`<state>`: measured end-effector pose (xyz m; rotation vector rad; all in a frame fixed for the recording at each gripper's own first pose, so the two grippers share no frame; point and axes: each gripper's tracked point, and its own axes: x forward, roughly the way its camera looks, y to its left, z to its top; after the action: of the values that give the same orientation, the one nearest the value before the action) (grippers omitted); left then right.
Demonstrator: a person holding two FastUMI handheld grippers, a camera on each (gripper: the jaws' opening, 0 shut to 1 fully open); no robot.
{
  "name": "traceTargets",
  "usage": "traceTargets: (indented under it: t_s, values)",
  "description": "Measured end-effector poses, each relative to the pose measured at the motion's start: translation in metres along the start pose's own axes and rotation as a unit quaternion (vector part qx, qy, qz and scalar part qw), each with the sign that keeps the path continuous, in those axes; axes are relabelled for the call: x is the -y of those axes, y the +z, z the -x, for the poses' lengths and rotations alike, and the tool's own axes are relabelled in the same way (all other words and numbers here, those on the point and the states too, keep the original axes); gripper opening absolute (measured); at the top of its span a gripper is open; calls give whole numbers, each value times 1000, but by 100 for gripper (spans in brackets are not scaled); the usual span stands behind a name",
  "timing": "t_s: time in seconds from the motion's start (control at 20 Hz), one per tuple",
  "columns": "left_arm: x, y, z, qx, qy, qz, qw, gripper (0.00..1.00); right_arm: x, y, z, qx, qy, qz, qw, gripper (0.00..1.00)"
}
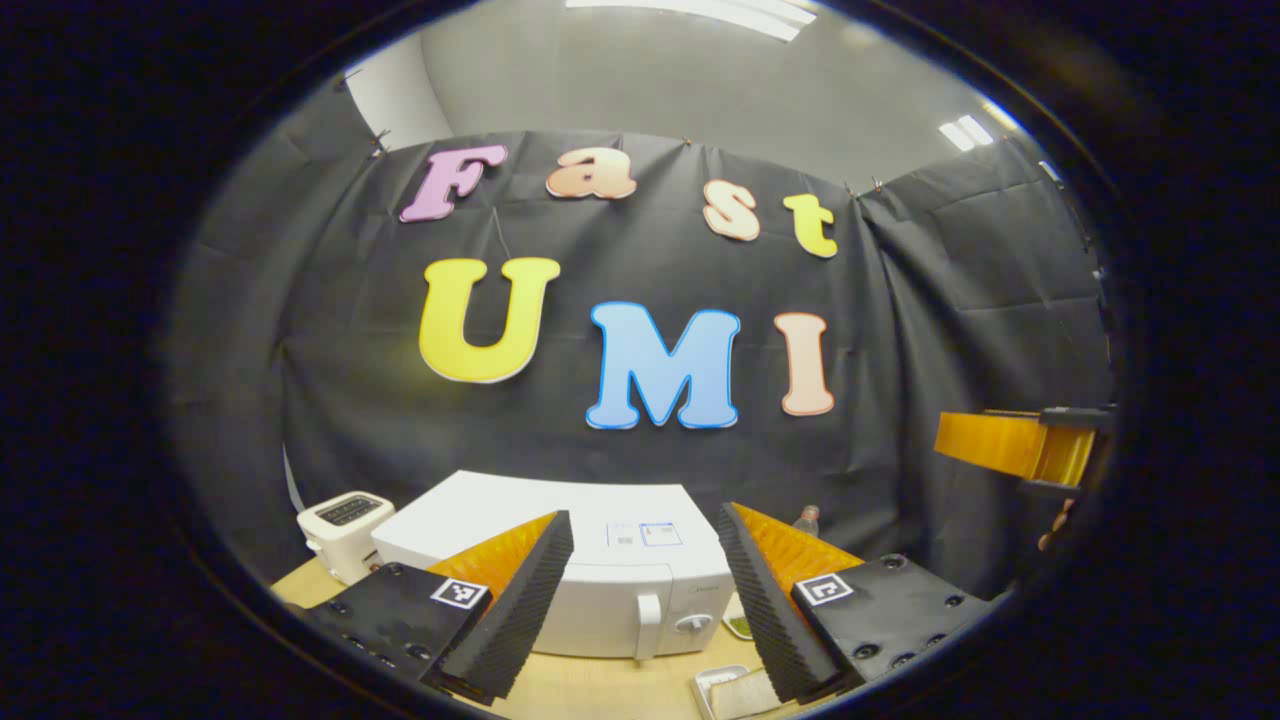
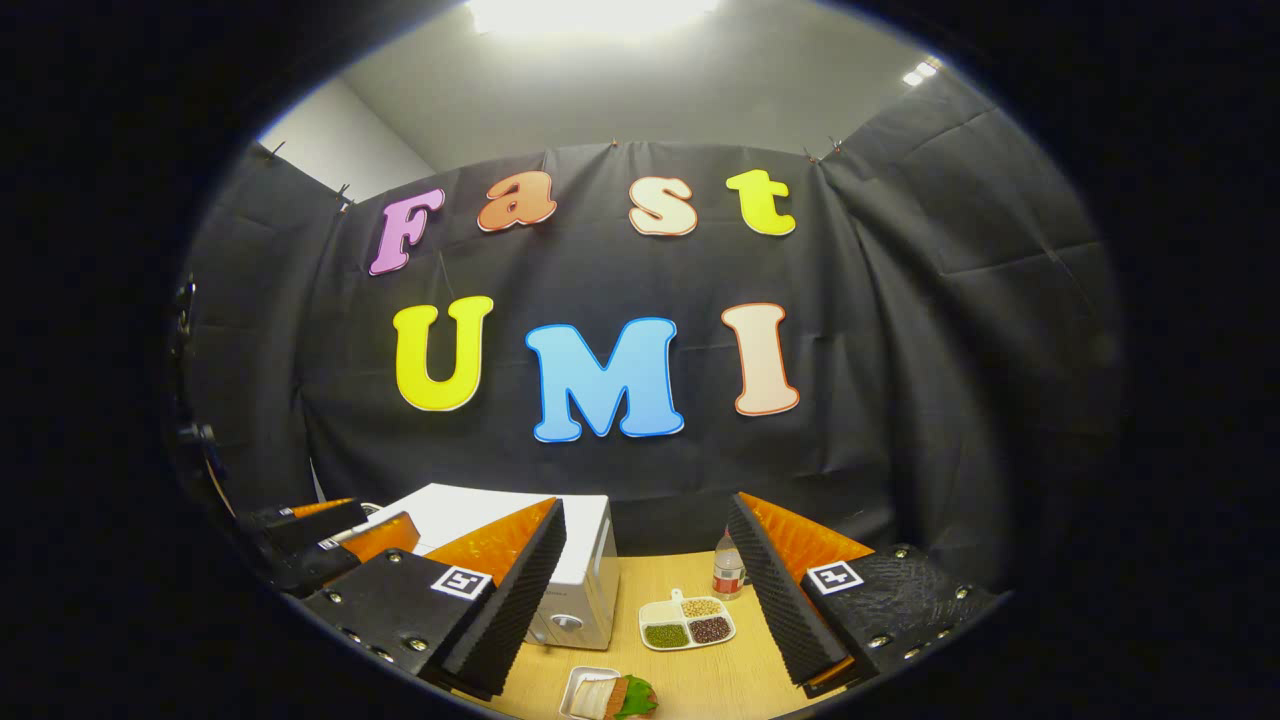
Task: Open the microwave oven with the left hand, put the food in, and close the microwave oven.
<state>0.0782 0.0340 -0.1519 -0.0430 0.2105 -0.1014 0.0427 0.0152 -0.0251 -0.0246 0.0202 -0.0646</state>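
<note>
A white microwave oven (image 1: 610, 570) stands on the wooden table with its door shut and its handle (image 1: 648, 625) facing me. My left gripper (image 1: 640, 610) hovers open in front of it, high above the table, nothing between its fingers. The food, a sandwich with a green leaf in a white tray (image 2: 610, 695), lies on the table in front of the microwave (image 2: 570, 570). My right gripper (image 2: 650, 600) hangs open above that tray, holding nothing. The right gripper (image 1: 1030, 450) also shows far right in the left gripper view, and the left gripper (image 2: 320, 545) at the left in the right gripper view.
A white toaster (image 1: 345, 530) stands left of the microwave. A divided dish of beans (image 2: 687, 622) and a small bottle (image 2: 728, 570) sit to the right of the microwave. The tray's corner (image 1: 725, 690) shows at the bottom of the left gripper view.
</note>
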Motion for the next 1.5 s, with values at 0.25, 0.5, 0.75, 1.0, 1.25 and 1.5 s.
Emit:
traceTargets:
  t_s: [0.25,0.5,0.75,1.0,1.25,1.5]
  values:
    - [-2,-89,-36,-82,-7,-4,997,96,18,-21,6,-28,-20,10,999,99]
    - [-5,-163,-78,-150,-1,4,989,94,40,-41,10,-61,-37,10,997,99]
    - [-6,-197,-105,-185,-5,7,983,82,56,-45,5,-73,-48,12,996,99]
    - [5,-198,-105,-186,-30,-15,982,24,52,-46,3,-75,-44,11,996,99]
    - [5,-198,-103,-188,-29,-37,981,7,42,-50,8,-83,-35,5,996,99]
    - [4,-197,-66,-192,-41,-45,980,6,46,-41,15,-70,-46,9,996,99]
